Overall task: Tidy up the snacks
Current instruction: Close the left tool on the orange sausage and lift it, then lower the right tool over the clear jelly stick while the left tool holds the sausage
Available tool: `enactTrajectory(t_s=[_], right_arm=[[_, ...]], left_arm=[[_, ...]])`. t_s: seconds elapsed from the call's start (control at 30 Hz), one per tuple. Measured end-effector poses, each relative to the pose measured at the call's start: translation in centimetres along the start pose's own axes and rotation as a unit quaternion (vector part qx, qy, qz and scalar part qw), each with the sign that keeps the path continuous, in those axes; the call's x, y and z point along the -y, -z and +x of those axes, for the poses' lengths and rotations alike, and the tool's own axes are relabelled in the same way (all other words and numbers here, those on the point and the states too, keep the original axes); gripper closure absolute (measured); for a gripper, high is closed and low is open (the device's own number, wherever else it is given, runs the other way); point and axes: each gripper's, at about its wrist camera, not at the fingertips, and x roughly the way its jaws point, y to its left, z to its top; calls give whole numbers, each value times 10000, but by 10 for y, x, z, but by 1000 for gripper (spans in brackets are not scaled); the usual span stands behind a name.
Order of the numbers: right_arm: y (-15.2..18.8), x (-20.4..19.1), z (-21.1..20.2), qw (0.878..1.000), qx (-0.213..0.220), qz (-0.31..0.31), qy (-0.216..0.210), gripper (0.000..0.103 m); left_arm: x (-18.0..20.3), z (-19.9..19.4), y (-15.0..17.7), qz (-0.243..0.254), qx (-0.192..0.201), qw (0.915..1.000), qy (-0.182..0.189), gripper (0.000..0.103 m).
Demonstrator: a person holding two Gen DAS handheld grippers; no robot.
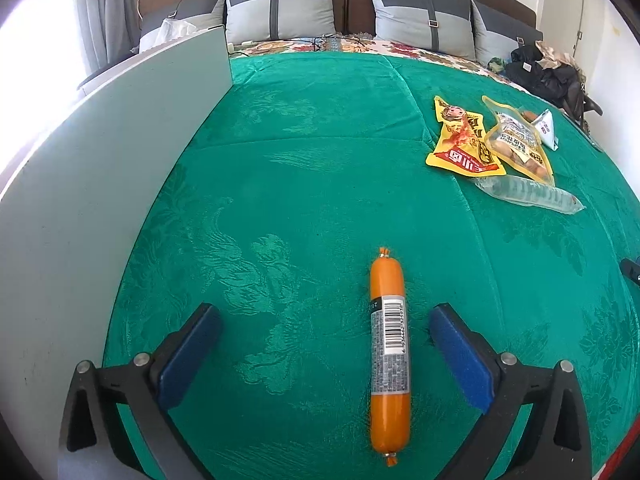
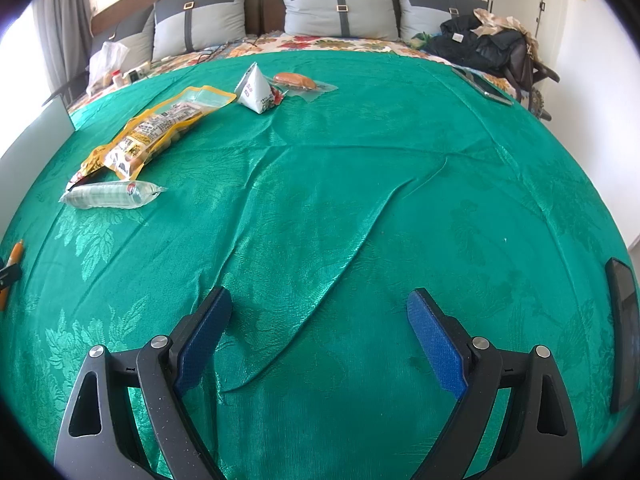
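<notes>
An orange sausage [image 1: 388, 344] with a barcode label lies lengthwise on the green bedspread [image 1: 300, 184]. It sits between the fingers of my left gripper [image 1: 326, 312], nearer the right pad, and neither pad touches it; the gripper is open. Far right lie a yellow pouch [image 1: 460, 140], a windowed yellow pouch [image 1: 516, 144], a clear tube pack [image 1: 528, 196] and a white triangular pack [image 1: 546, 126]. My right gripper [image 2: 320, 298] hangs open over bare cloth with nothing between its fingers. In its view the windowed pouch [image 2: 156, 128], tube pack [image 2: 112, 194], triangular pack [image 2: 256, 90] and a vacuum-packed bun [image 2: 294, 79] lie far left.
A pale flat panel [image 1: 100, 160] runs along the bed's left side. Pillows [image 1: 280, 8] line the headboard. Dark bags and clothes [image 2: 480, 44] pile up at the far right, with a tablet [image 2: 482, 86] beside them. A dark phone [image 2: 622, 336] lies at the right edge. A long fold [image 2: 340, 260] creases the cloth.
</notes>
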Motion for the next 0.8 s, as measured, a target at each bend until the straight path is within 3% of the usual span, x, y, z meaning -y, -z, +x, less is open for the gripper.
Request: enactTrajectory(t_s=[0.2, 0.27, 0.37, 0.5, 0.63, 0.7, 0.77, 0.8], right_arm=[[-4, -3, 2, 9997, -134, -154, -137, 11], [-15, -11, 3, 9973, -384, -417, -457, 14], [-40, -42, -9, 9907, -171, -870, -1031, 14], [-78, -119, -10, 9642, -380, -2049, -1639, 14], [-91, -191, 16, 9359, -767, -3171, -1329, 15], [-93, -209, 35, 9304, -1026, -3311, -1191, 24], [-95, -215, 54, 9310, -1404, -3186, -1091, 60], [-94, -215, 60, 9330, -1504, -3070, -1126, 55]], left_arm=[[0, 0, -1, -12, 10, 10000, 7, 0], [0, 0, -1, -12, 10, 10000, 5, 0], [0, 0, -1, -12, 10, 10000, 2, 0], [0, 0, -1, -11, 10, 10000, 8, 0], [0, 0, -1, -11, 11, 10000, 8, 0], [0, 0, -1, -11, 11, 10000, 9, 0], [0, 0, -1, -12, 12, 10000, 9, 0], [0, 0, -1, -12, 11, 10000, 9, 0]])
